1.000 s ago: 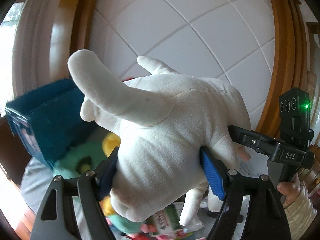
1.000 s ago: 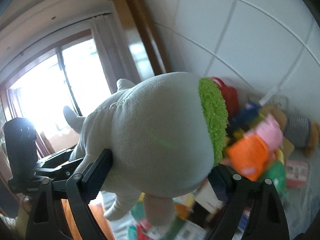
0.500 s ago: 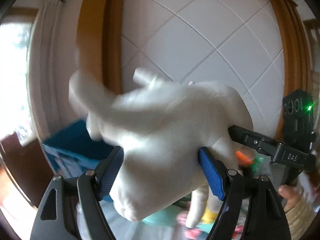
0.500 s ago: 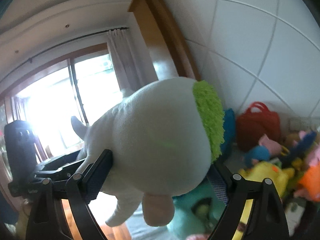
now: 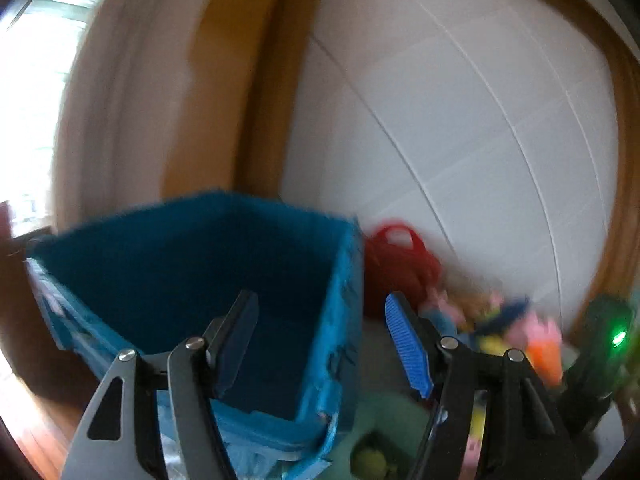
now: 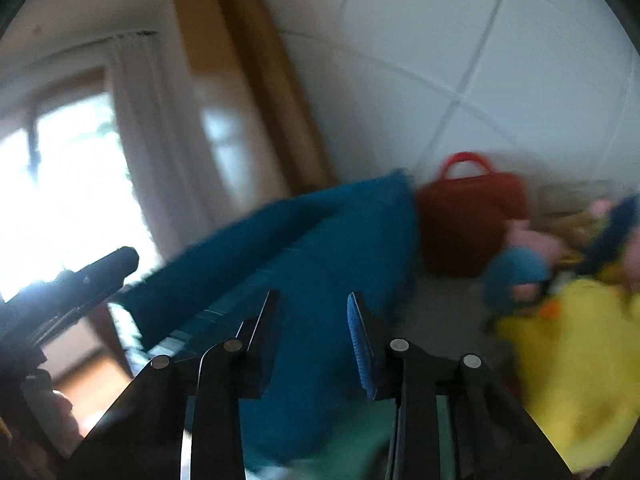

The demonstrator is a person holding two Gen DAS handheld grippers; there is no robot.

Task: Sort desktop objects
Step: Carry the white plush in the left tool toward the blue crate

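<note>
The blue fabric bin [image 5: 192, 280] stands open just ahead of the left tongs [image 5: 320, 340], its dark hollow right behind their tips; nothing lies between the jaws, which stand apart and are closing; in the right wrist view the same bin [image 6: 340, 240] fills the space ahead of the right tongs [image 6: 312, 340], whose jaws are nearly together, closing, with nothing between them; right of the bin a red bag [image 6: 472, 224] leans at the white tiled wall [image 5: 460, 120]; further right lies a blurred heap of soft toys, a yellow plush [image 6: 568, 360] nearest the right tongs; a curtained window [image 6: 60, 200] glows at left.
</note>
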